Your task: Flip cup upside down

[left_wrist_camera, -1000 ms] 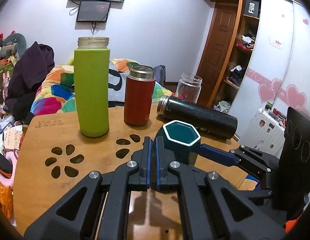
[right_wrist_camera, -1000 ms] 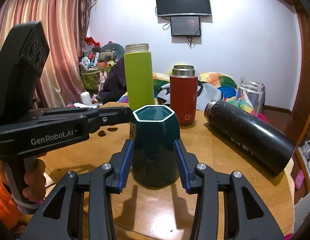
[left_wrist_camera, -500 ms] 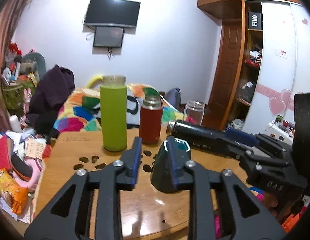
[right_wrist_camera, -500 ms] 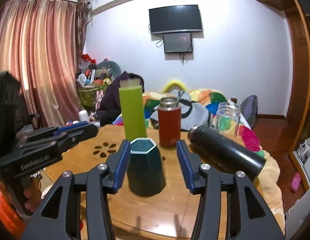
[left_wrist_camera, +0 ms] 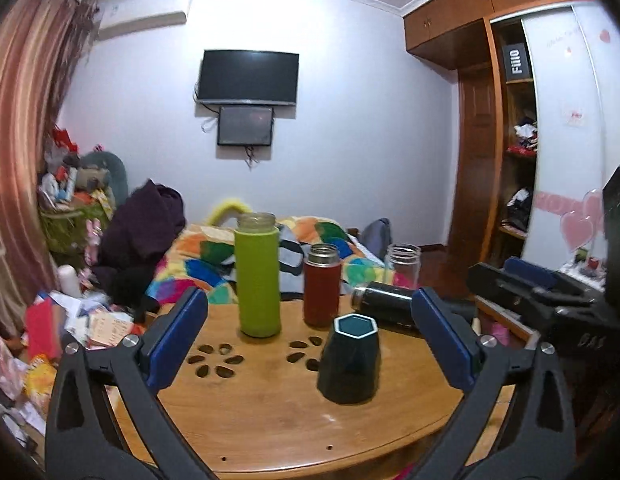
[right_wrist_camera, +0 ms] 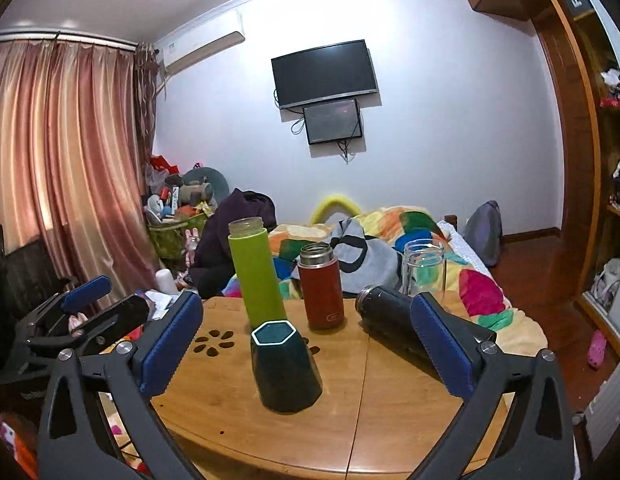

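One hexagonal cup (left_wrist_camera: 350,360) stands vertically on the tabletop (left_wrist_camera: 270,412), wide end down; left claw (left_wrist_camera: 310,344) and right claw (right_wrist_camera: 306,344) spread, empty.

the black flask (left_wrist_camera: 384,307) lies partly hidden behind the left gripper's right finger (left_wrist_camera: 444,340); the right gripper (left_wrist_camera: 550,300) is cut off at the picture's edge; the glass jar's (right_wrist_camera: 424,266) base hides behind the flask.

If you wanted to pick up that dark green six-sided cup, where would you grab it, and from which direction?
I'd grip the green cup across two opposite flat faces, about mid-height, coming in level from the near table edge. It stands wide end down and tapers toward the top, so a grip near the top might slip off. The right tongs are open and already face it; bottles crowd the far side.
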Tool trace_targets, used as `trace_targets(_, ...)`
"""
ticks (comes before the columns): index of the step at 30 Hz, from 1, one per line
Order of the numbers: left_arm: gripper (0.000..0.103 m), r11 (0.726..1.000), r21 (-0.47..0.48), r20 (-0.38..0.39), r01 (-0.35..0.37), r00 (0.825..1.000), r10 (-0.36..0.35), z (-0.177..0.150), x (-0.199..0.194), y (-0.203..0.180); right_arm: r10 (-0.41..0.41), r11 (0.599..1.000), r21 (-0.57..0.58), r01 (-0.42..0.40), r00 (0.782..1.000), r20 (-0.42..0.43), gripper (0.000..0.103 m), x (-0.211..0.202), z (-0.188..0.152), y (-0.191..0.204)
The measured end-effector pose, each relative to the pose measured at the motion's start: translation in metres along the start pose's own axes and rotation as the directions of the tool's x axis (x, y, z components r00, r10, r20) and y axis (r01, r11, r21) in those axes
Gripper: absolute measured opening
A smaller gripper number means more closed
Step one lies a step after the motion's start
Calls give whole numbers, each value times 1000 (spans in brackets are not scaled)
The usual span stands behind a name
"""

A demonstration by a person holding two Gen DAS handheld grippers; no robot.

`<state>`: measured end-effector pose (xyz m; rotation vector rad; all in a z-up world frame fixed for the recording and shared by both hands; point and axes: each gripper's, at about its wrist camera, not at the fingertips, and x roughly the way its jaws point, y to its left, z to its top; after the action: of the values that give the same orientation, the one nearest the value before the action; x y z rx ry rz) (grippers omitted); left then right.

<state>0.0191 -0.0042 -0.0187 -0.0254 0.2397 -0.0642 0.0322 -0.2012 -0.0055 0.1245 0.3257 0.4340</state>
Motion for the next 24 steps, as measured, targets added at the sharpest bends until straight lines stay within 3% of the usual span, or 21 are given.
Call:
trace_targets(4, 103, 1000, 9, 1, -20, 1000, 20, -2, -2, -3, -40, 998, -37, 40, 999, 10, 103, -5, 0, 6)
trace_targets(13, 103, 999, -4, 15, -53, 998, 53, -2, -12, 4, -48, 995, -87, 51, 998, 28, 103, -13, -1, 15)
trace_targets(24, 103, 997, -6, 23, -77, 997, 77, -3, -15, 4, -56, 995, -76, 59, 998, 32, 103, -13, -1, 16)
